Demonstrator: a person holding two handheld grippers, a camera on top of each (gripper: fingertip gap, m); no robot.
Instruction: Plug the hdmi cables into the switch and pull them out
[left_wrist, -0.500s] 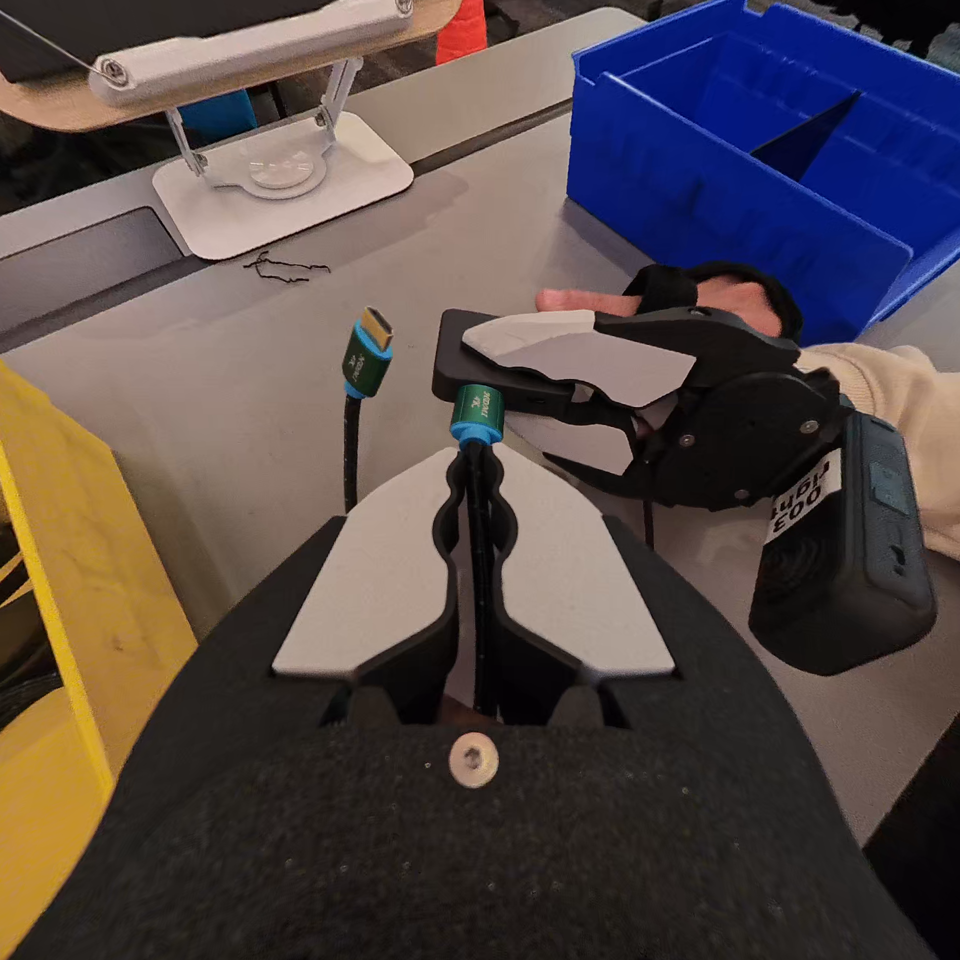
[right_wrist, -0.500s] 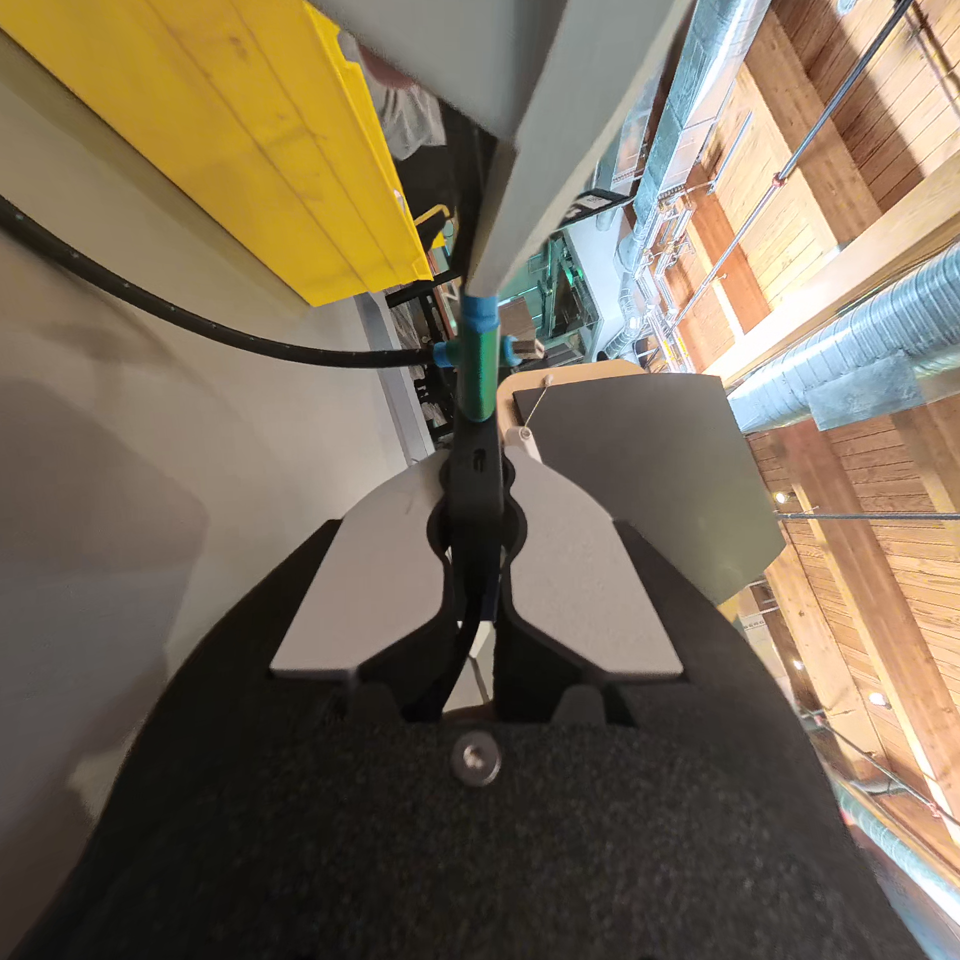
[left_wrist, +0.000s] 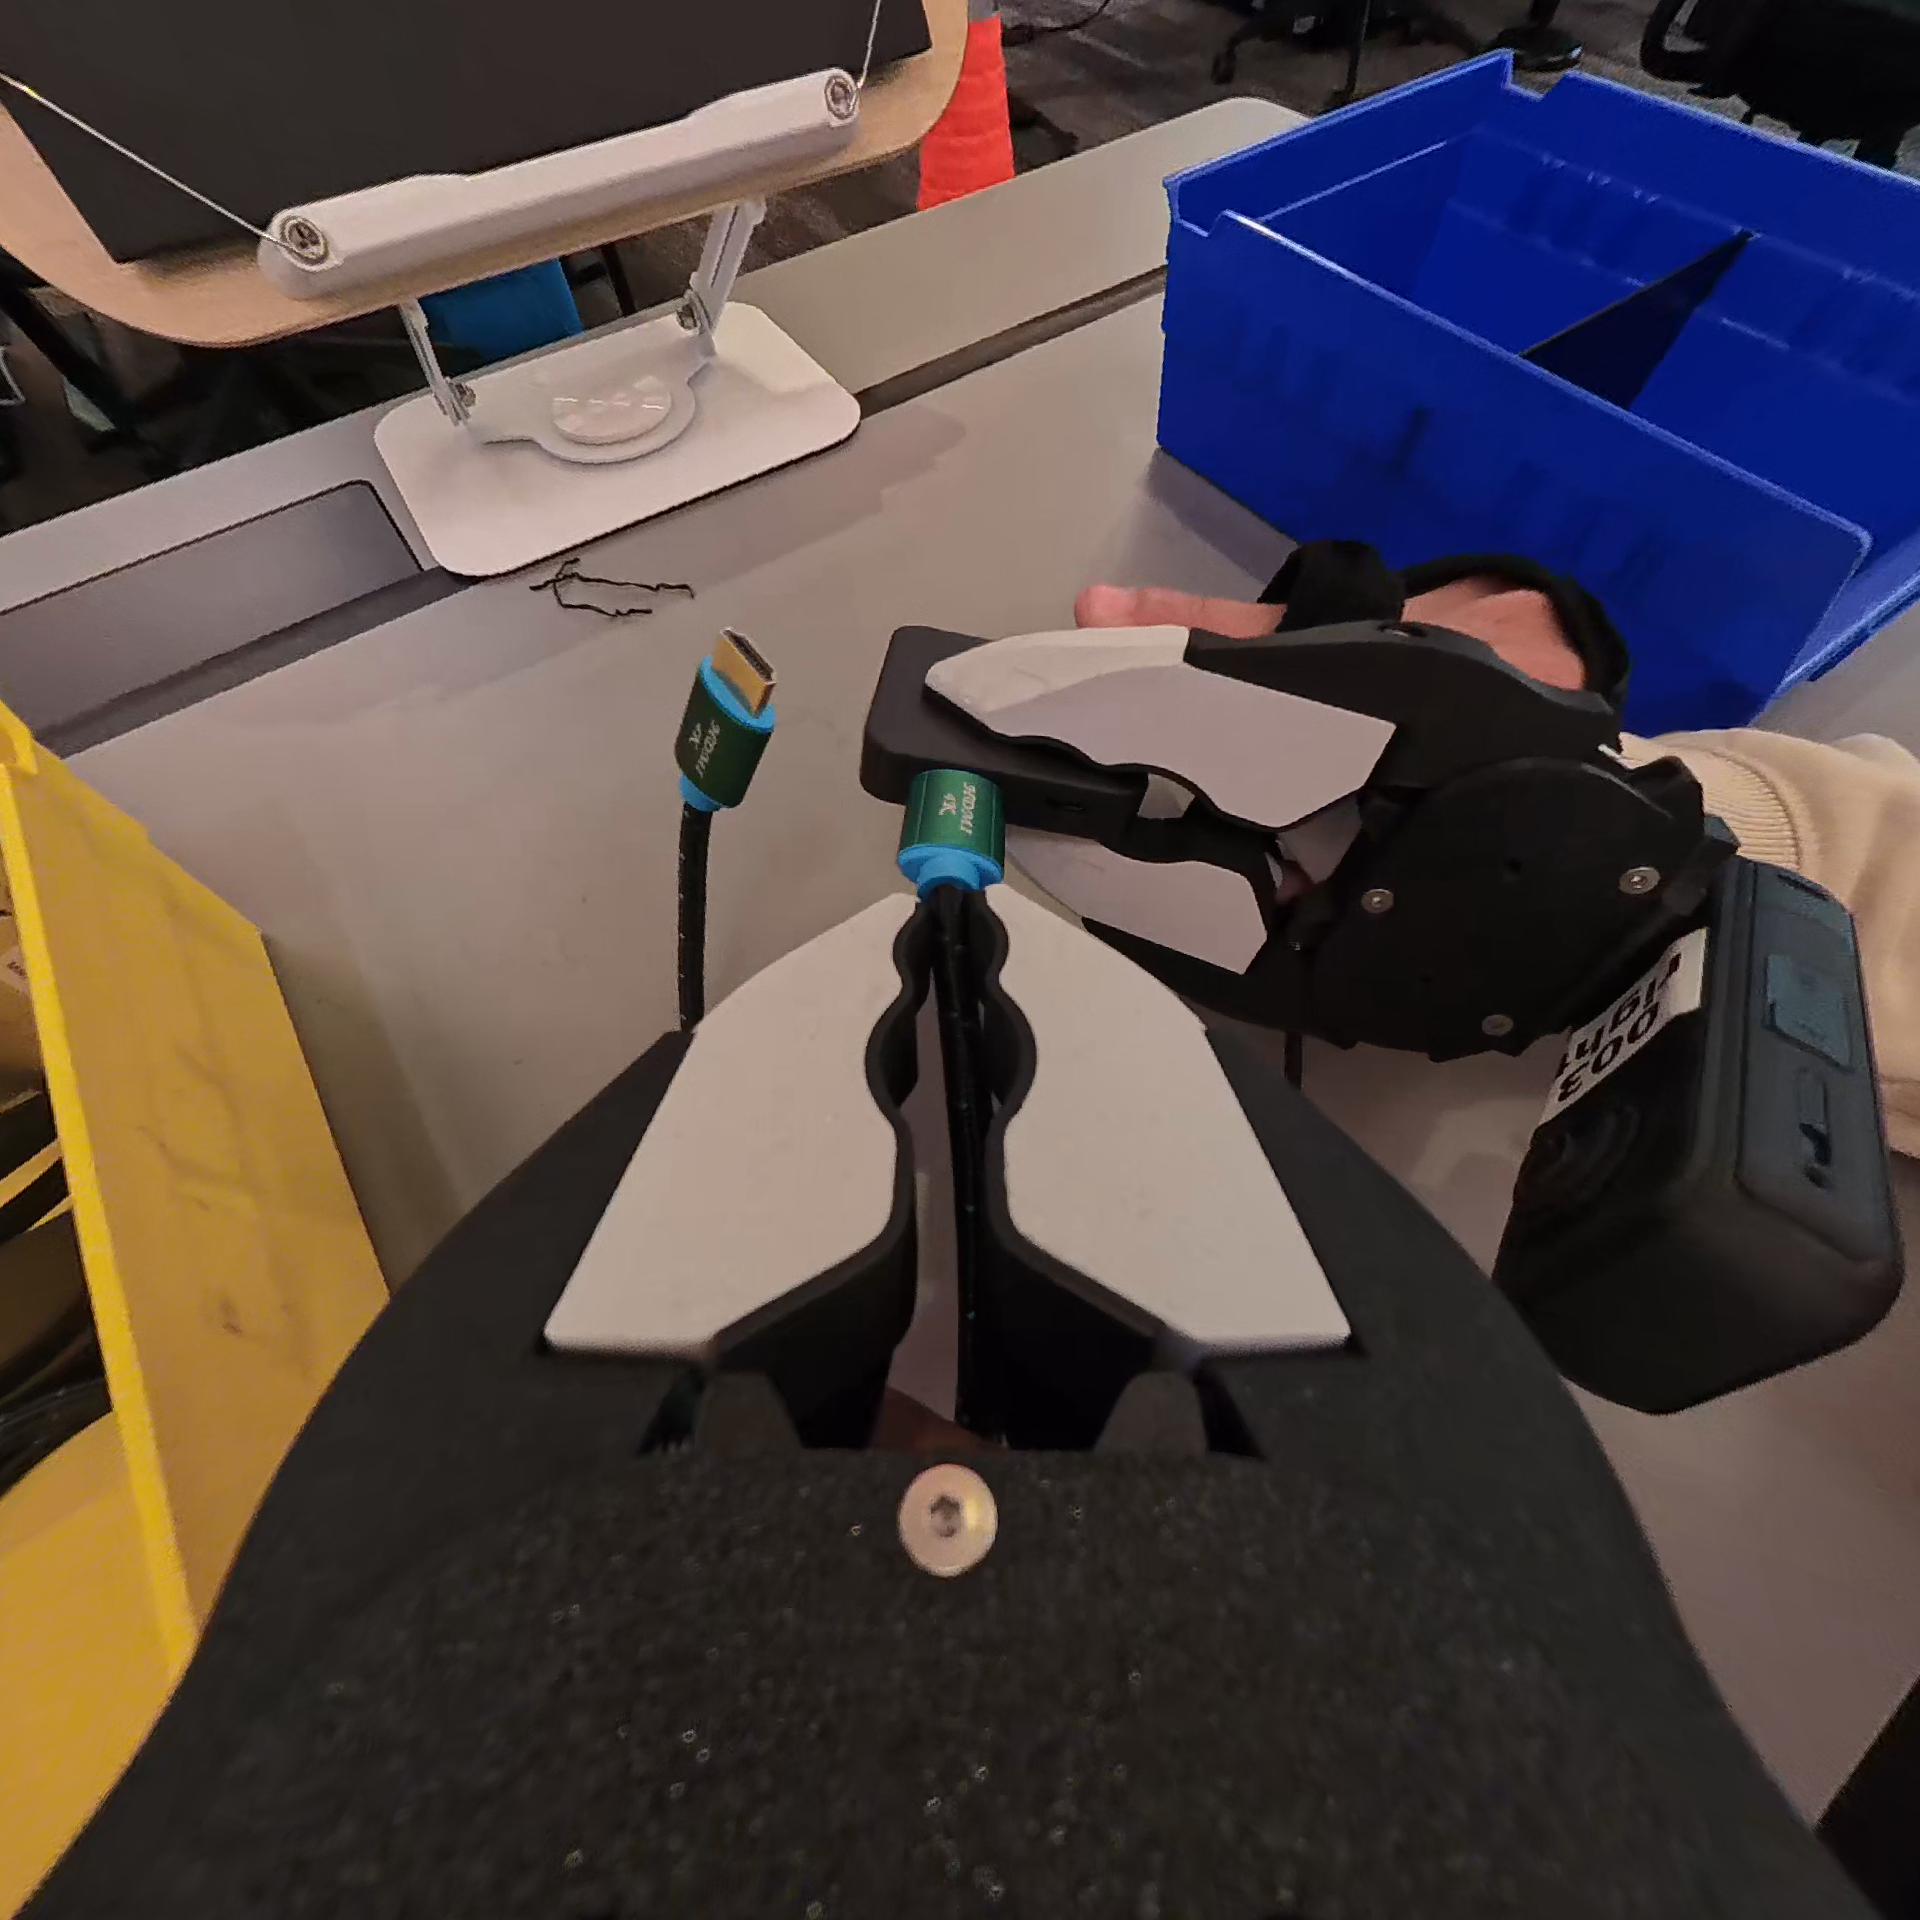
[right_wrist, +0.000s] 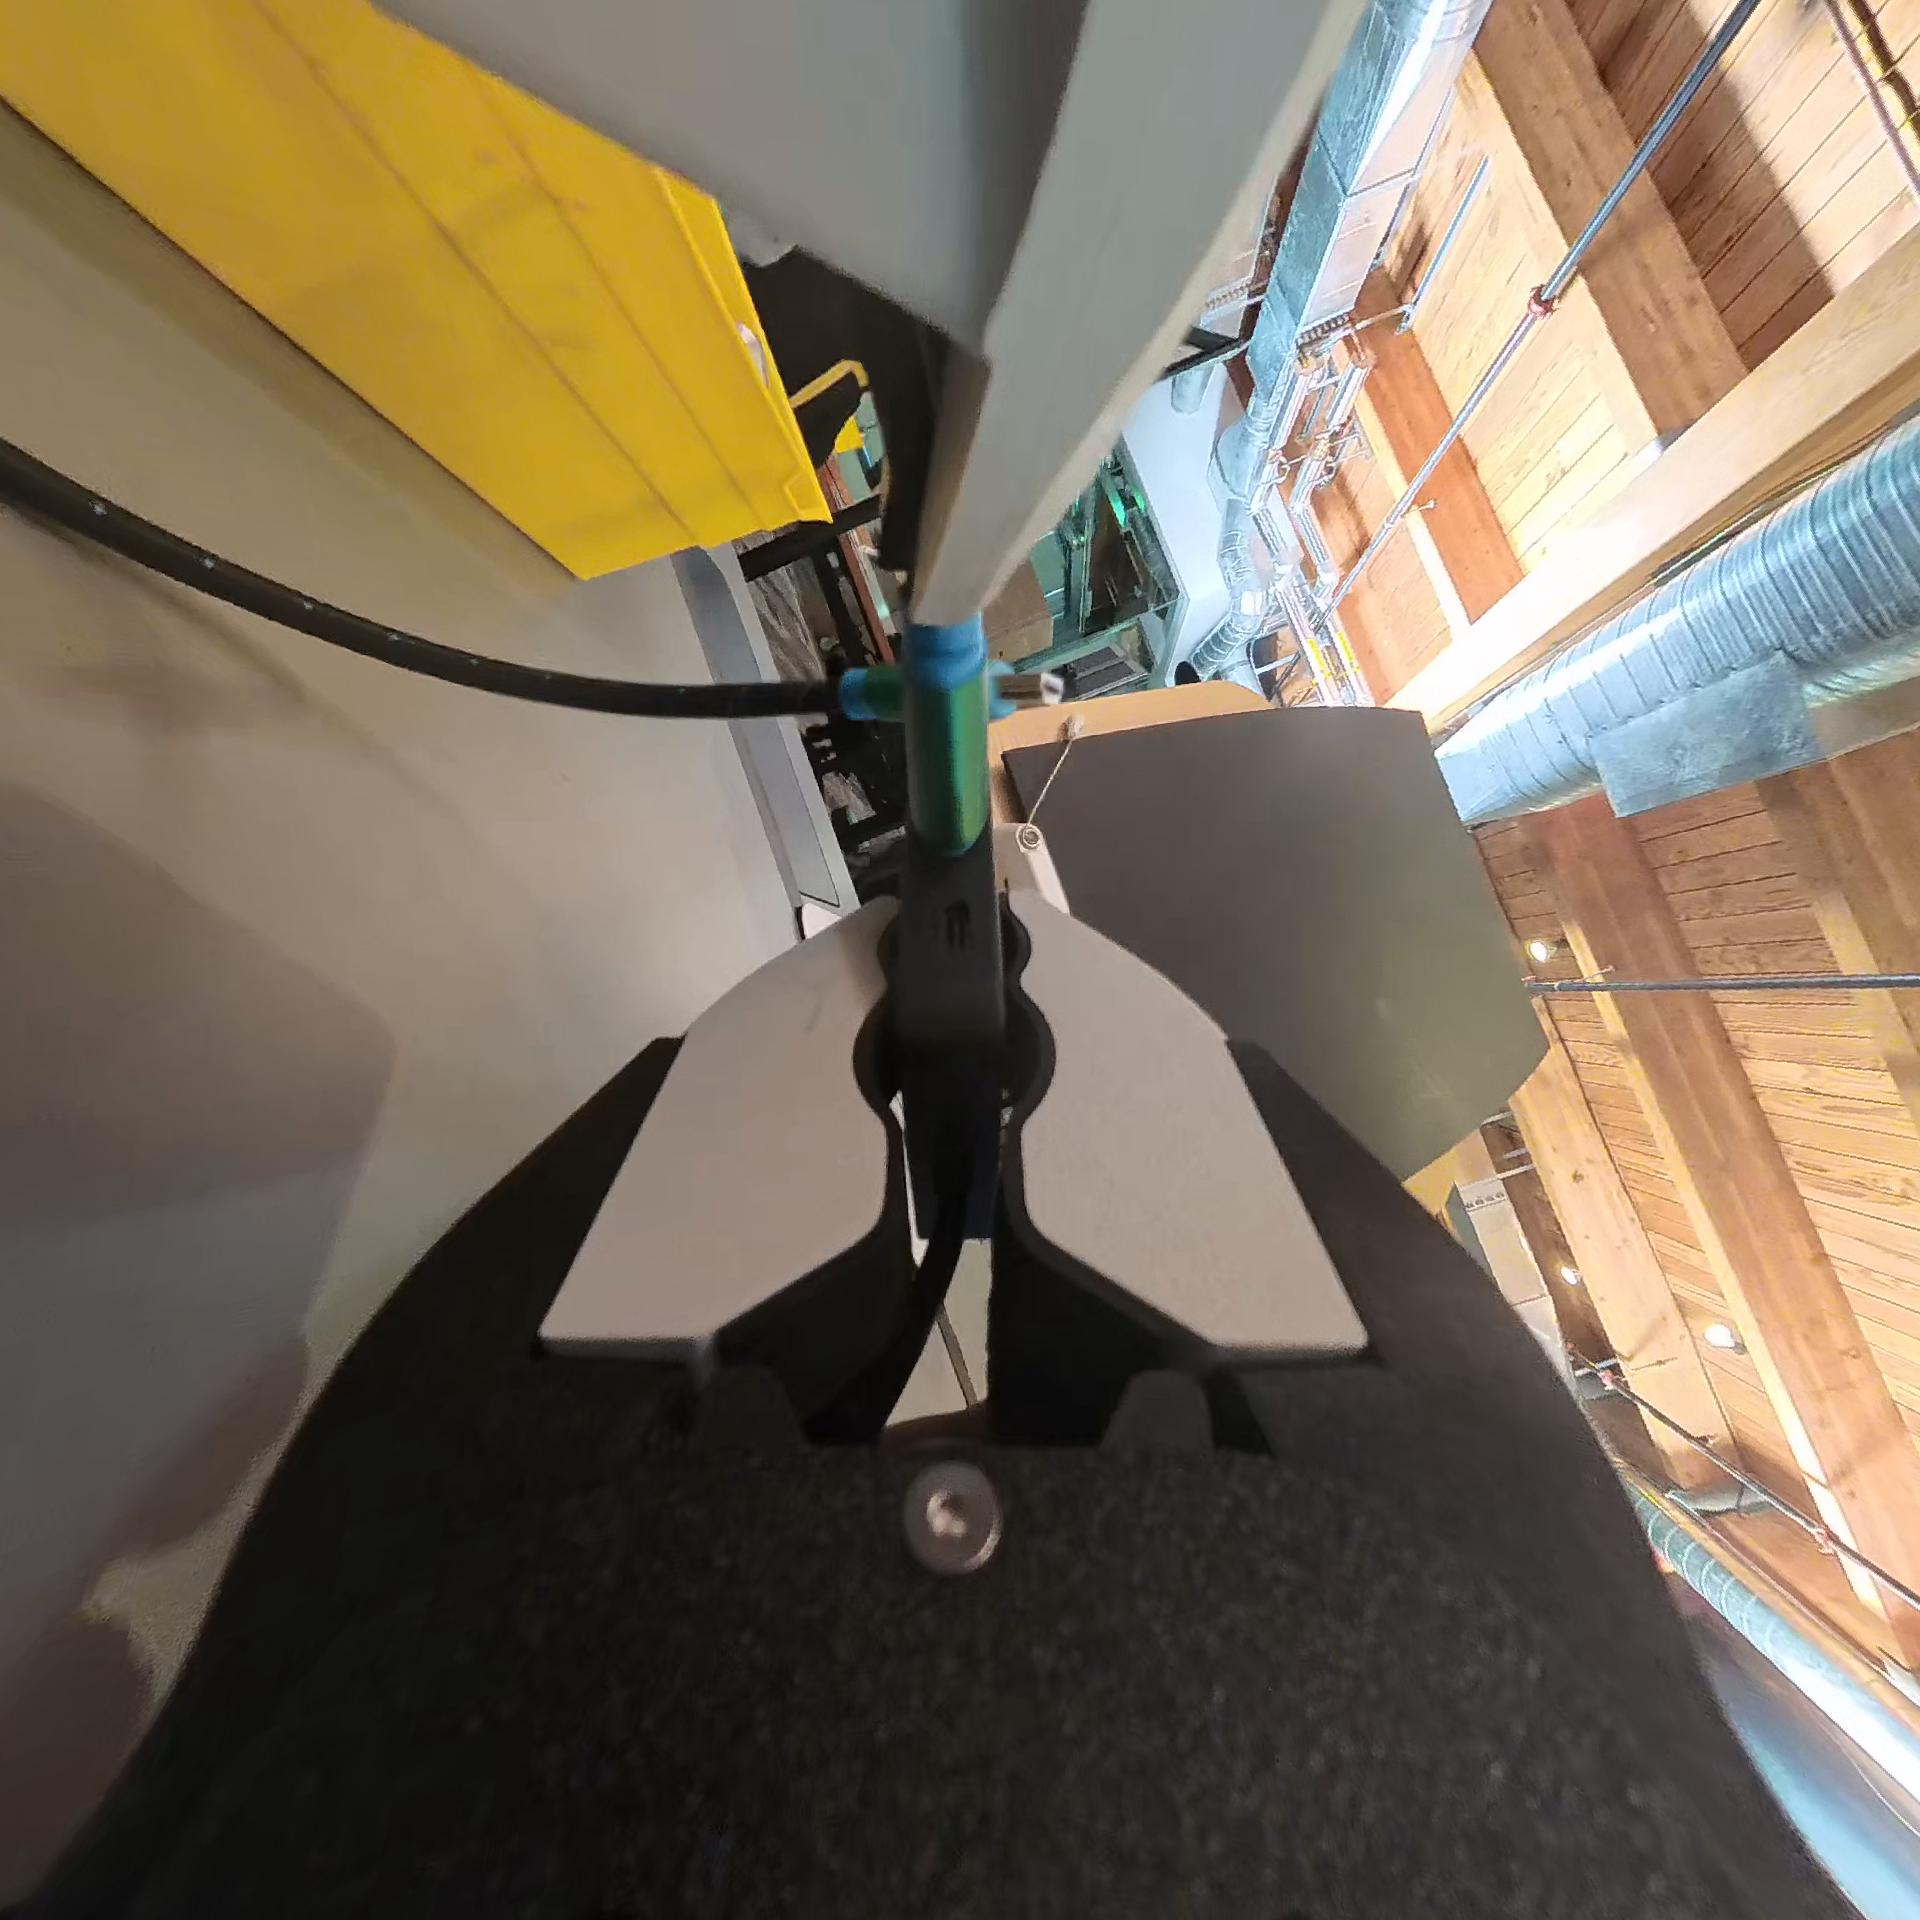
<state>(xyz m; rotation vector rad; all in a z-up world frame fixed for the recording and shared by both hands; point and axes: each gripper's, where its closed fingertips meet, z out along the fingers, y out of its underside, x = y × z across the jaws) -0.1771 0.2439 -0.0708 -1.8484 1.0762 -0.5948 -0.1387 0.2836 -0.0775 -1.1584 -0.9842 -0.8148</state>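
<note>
In the left wrist view my left gripper (left_wrist: 951, 914) is shut on the black braided cable just behind a green HDMI plug (left_wrist: 948, 821) with a blue collar. That plug sits in a port of the small black switch (left_wrist: 904, 717), with no gold tip showing. The right gripper's white fingers (left_wrist: 1143, 707) clamp the switch from the right. A second green plug (left_wrist: 727, 717) stands free to the left with its gold tip bare. In the right wrist view my right gripper (right_wrist: 945, 925) is shut on the switch (right_wrist: 951, 966), and the green plug (right_wrist: 940, 758) enters its far end.
A blue bin (left_wrist: 1558, 416) stands at the back right and a yellow bin (left_wrist: 156, 1143) at the left. A white tablet stand (left_wrist: 623, 436) is at the back, with a scrap of black thread (left_wrist: 603, 597) in front. A gloved hand (left_wrist: 1455, 613) holds the right gripper. Some 6 centimeters of space lies between my two pairs of fingers. About 25 centimeters separates my right fingertips from the scrap of black thread (left_wrist: 603, 597).
</note>
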